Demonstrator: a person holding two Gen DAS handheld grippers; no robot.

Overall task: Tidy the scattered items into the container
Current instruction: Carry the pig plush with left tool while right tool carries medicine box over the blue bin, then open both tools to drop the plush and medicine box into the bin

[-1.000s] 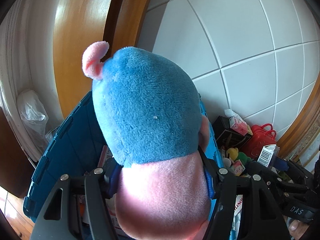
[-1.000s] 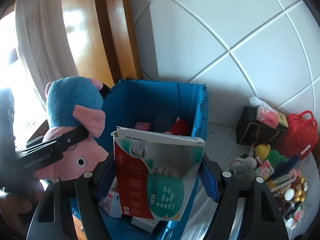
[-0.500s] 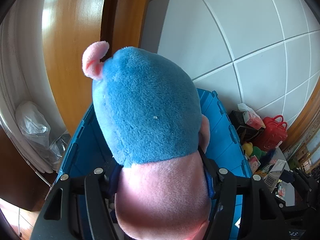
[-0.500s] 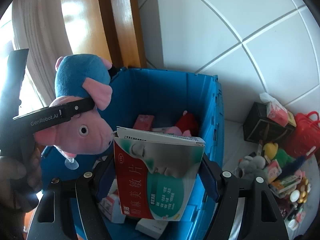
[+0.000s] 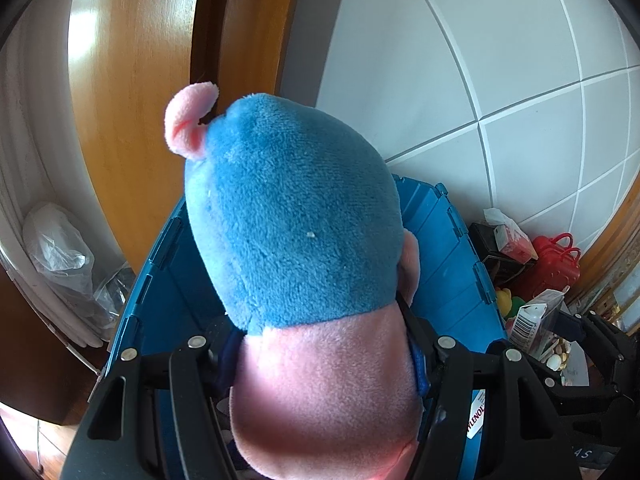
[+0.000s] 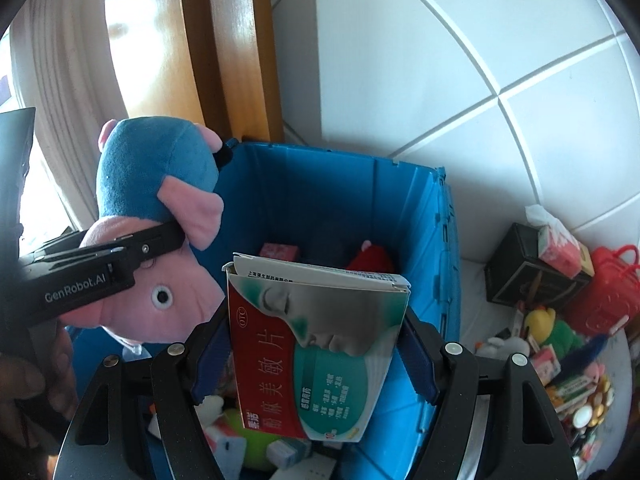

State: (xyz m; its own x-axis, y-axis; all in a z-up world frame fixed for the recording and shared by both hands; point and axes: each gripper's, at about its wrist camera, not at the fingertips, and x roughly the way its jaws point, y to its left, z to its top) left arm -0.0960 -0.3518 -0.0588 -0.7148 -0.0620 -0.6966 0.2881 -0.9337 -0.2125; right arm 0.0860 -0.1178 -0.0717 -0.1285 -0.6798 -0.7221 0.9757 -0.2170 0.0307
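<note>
a: so where's everything at right now?

b: both claws are loaded. the left gripper (image 5: 320,360) is squeezed onto a plush pig (image 5: 296,232), blue on top and pink below, pads pressing into its sides about halfway closed. from the right wrist view you can see the pig (image 6: 160,216) hanging over the left edge of the blue bin (image 6: 320,200), with a hand (image 6: 28,384) on the handle.

a: and the other one?

b: right gripper (image 6: 316,352) is clamped on a medicine box (image 6: 316,344), red and teal with a face printed on it, standing upright between the pads, top flap a bit loose. it's held above the near side of the bin, jaws a bit past half open but tight on the box's sides.

a: bin got stuff in it?

b: yep, small boxes, a red plush thing (image 6: 370,258) by the far wall, some soft toys at the bottom. still a pile of clutter (image 6: 560,344) outside past the bin's right wall, including a red toy bag (image 6: 612,292) and a black box (image 6: 528,272).
</note>
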